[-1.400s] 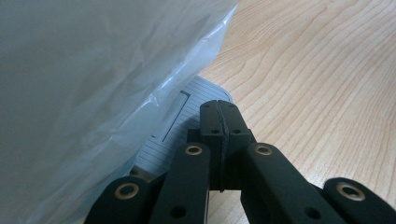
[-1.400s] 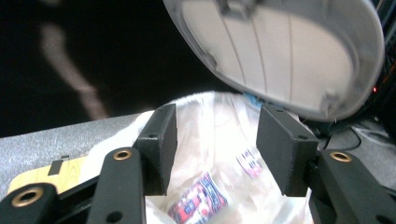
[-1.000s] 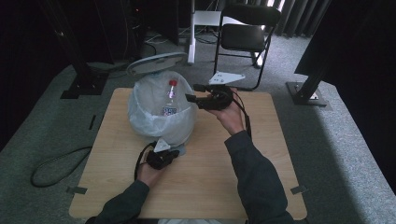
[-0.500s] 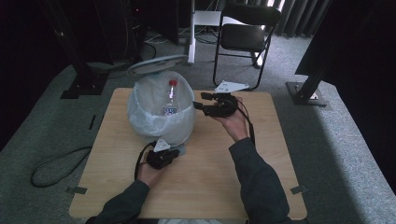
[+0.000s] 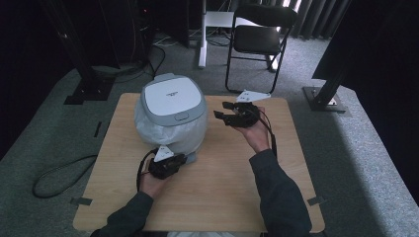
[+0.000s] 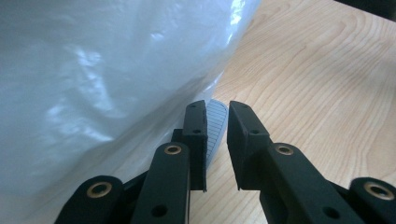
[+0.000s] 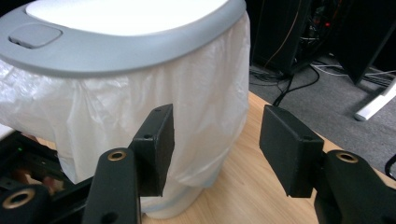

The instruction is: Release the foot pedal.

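A: How far along is the work judged to be?

B: The grey lid (image 5: 173, 100) is seen shut on the bin (image 5: 170, 131), which stands at the table's (image 5: 232, 187) far left part; the white bag (image 7: 154, 116) hangs out under the lid; closing is judged done; perhaps only withdrawal is left.

A: And the grippers?

B: The left gripper (image 6: 215, 122) is held at the bin's base; its jaws have just been opening, a small gap is seen and nothing is pinched; the right gripper (image 7: 215, 140) is held open and empty, near the bin.

A: What is counted?

B: One bin; one lid; one bag; two grippers; one chair (image 5: 259, 37) behind.
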The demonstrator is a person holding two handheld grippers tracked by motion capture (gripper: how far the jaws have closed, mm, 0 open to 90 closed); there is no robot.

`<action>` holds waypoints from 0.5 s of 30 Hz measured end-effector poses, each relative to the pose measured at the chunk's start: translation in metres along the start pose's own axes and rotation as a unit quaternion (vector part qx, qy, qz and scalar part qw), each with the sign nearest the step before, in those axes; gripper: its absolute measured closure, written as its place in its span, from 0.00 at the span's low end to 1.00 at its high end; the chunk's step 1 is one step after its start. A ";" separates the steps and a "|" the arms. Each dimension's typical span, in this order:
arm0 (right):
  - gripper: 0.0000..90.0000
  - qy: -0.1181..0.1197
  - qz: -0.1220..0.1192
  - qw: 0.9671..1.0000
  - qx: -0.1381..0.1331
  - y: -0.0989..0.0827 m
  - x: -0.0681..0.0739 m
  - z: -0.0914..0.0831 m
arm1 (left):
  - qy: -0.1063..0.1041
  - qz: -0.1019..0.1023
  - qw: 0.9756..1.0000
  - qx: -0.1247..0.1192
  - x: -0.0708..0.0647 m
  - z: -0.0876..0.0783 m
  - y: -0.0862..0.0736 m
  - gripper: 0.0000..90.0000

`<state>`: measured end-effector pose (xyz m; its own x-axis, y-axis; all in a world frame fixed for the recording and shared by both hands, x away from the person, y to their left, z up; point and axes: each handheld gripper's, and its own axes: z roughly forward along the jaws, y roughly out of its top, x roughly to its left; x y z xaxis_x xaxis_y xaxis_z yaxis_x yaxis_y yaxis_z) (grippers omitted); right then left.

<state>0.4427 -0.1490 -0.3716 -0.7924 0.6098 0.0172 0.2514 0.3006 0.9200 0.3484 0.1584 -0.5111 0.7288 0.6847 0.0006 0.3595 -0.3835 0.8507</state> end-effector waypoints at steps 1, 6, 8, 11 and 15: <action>0.49 -0.001 0.002 1.000 0.000 -0.001 -0.001 -0.001 | 0.007 -0.010 1.000 0.000 -0.002 -0.001 -0.001 0.86; 0.48 -0.013 0.002 1.000 0.006 -0.009 -0.004 -0.004 | -0.006 -0.038 0.999 0.008 -0.008 -0.003 -0.003 0.85; 0.48 -0.021 0.001 1.000 0.013 -0.013 -0.006 -0.006 | -0.006 -0.033 0.999 0.009 -0.008 -0.003 -0.004 0.84; 0.48 -0.029 0.003 0.999 0.021 -0.020 -0.010 -0.008 | -0.004 -0.021 1.000 0.012 -0.009 -0.004 -0.005 0.84; 0.48 -0.042 0.009 0.998 0.038 -0.034 -0.018 -0.010 | -0.007 -0.025 1.000 0.018 -0.008 -0.004 -0.007 0.82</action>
<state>0.4427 -0.1774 -0.3990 -0.7387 0.6740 -0.0020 0.3093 0.3415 0.8875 0.3376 0.1576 -0.5150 0.7167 0.6957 -0.0489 0.4161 -0.3704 0.8304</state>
